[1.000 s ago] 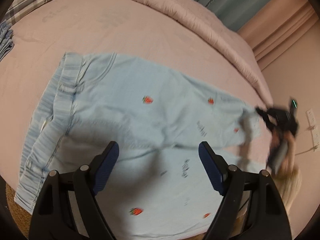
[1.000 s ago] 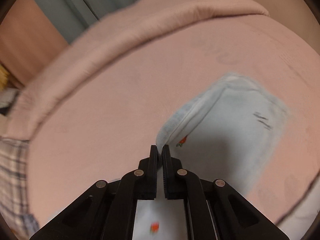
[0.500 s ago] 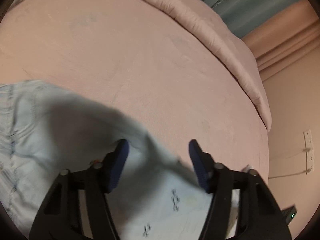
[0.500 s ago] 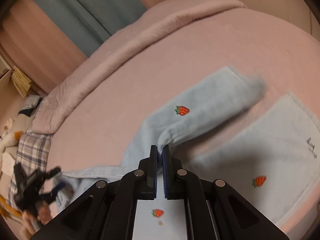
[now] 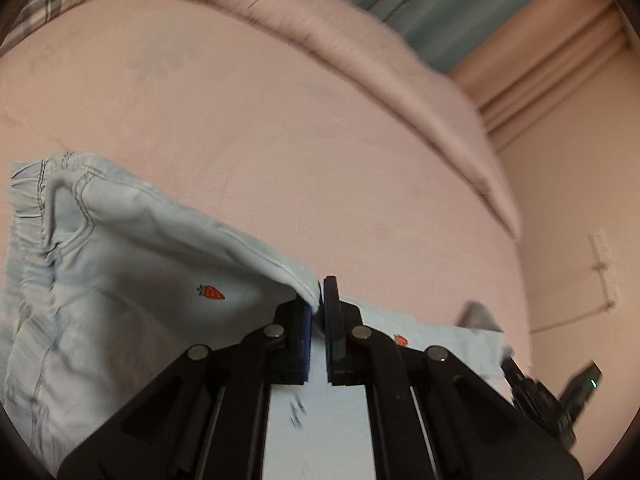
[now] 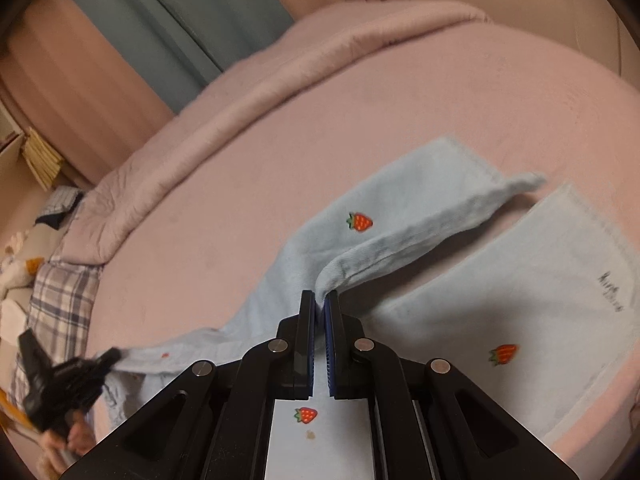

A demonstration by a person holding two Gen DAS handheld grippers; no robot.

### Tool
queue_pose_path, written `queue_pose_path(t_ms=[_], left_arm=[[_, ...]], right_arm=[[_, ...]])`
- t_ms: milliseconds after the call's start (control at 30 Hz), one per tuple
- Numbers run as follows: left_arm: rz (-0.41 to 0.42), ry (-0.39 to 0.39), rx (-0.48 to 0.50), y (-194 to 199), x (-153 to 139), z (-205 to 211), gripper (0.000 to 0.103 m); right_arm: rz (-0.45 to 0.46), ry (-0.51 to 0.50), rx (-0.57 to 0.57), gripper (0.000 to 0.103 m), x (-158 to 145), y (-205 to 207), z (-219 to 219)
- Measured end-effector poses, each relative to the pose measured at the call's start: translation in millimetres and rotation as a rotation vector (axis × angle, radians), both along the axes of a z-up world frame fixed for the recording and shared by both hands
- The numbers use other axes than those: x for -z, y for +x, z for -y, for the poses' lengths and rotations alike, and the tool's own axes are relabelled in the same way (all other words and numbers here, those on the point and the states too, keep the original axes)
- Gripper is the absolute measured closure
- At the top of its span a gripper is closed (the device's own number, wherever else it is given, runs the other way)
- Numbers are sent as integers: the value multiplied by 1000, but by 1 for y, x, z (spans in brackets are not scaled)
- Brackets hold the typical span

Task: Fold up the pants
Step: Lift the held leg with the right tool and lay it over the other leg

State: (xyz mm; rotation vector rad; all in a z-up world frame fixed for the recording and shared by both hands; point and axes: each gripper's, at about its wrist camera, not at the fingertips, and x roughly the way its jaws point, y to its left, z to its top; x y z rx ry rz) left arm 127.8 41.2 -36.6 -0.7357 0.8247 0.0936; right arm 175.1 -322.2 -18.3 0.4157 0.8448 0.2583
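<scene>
Pants of light blue denim with small red strawberry motifs (image 5: pixel 132 280) lie on the pink bed (image 5: pixel 280 140), partly lifted off the sheet at two places. The left gripper (image 5: pixel 318 304) has its fingers (image 5: pixel 306 328) pressed together on a seamed edge of the cloth near the hip, which rises in a ridge from the gathered waistband at the left up to the fingertips. The right gripper (image 6: pixel 320 308) likewise pinches a fold of one leg between its closed fingers (image 6: pixel 332 320); that leg (image 6: pixel 400 216) hangs raised and stretched away toward its hem, while the other leg (image 6: pixel 520 320) lies flat on the sheet just beside it. A rolled pink duvet (image 6: pixel 280 92) runs along the far edge of the bed.
</scene>
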Motion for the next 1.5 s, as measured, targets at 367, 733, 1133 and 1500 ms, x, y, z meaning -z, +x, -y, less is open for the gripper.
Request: queue_pose_path(t_ms=[367, 733, 1133, 1500], left_arm=[[-16, -37, 82, -109, 11, 39, 98], [-143, -39, -27, -131, 51, 14, 73], [-128, -102, -153, -160, 46, -29, 88], [-286, -55, -94, -162, 85, -9, 86]], right_arm=[[21, -41, 21, 98, -8, -67, 31], [-118, -53, 66, 98, 43, -71, 39], [-67, -43, 50, 98, 25, -78, 39], [-186, -60, 68, 98, 62, -79, 48]])
